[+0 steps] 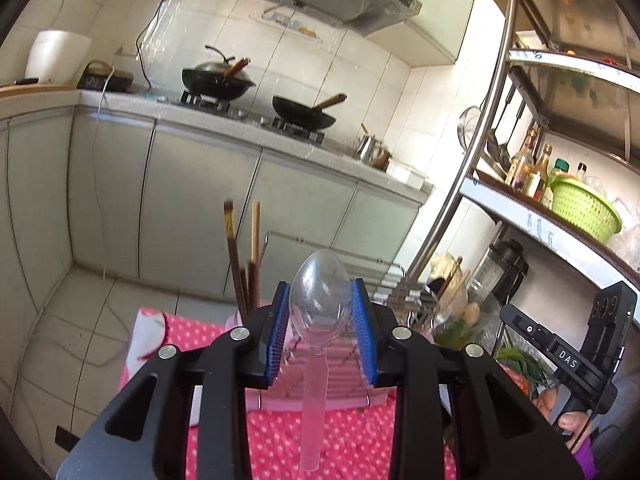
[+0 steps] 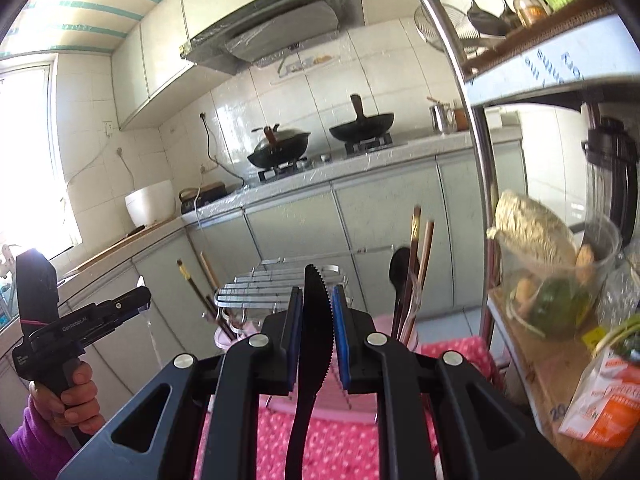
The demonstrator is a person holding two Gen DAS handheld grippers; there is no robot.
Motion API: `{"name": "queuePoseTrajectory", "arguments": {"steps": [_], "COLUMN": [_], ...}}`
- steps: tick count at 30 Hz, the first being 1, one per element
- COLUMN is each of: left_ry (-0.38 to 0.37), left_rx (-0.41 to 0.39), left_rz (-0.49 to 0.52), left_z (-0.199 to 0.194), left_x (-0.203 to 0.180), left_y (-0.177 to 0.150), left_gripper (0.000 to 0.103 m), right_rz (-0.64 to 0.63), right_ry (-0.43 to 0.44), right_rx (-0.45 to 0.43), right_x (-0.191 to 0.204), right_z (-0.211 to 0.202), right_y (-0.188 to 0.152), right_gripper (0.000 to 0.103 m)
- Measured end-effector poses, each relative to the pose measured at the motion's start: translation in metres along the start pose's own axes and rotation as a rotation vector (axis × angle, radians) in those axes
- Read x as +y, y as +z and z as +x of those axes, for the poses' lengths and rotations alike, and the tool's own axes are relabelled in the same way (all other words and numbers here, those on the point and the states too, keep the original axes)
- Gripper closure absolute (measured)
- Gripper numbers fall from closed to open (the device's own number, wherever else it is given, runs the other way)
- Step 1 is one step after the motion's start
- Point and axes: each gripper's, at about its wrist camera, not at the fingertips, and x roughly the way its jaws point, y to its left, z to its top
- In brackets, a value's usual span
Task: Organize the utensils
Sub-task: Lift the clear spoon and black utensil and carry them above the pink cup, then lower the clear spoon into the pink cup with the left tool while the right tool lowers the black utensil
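The left gripper (image 1: 323,320) is clamping a clear plastic spoon (image 1: 318,312) by the edges of its bowl, handle hanging back toward the camera, above the pink dotted cloth (image 1: 280,448) covering the desk. The right gripper (image 2: 316,328) is closing narrowly on a black plastic knife (image 2: 314,332), serrated blade pointing up and forward. Ahead of both, a metal drying rack (image 2: 276,284) is standing with chopsticks (image 1: 242,256) in one holder and a black spoon (image 2: 401,276) in another.

The curved, slick spoon bowl is giving the pads little to bite on, so it could pivot or pop free during lowering. The knife could twist between the pads and catch on the rack wires.

The holders' openings are lying behind the grippers, so how much room is left inside is probably not judgeable from here.
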Motion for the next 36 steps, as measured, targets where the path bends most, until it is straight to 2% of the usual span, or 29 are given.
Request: {"name": "queuePoseTrajectory", "arguments": {"steps": [9,16,28,36], "left_ry": [0.049,0.112,0.187,0.182], "left_rx": [-0.167,-0.271,-0.328,-0.289], "left_rz": [0.028,0.038,0.132,0.1], "left_z": [0.013,0.033,0.065,0.08], "left_x": [-0.005,0.0,0.001,0.014], "left_y": [0.033,0.037,0.014,-0.008], "left_gripper": [0.072,0.072,0.072,0.072], "right_rz": [-0.038,-0.068,-0.105,-0.159], "right_ry": [-0.049,-0.1,-0.162,-0.211], "right_rx": [-0.13,-0.215,-0.294,-0.321], "right_x": [-0.005,-0.01,-0.02,-0.023], "right_z": [0.01,0.022,0.047,0.059], "right_y": [0.034,0.042,0.04,0.031], "right_gripper": [0.089,0.089,0.089,0.088]}}
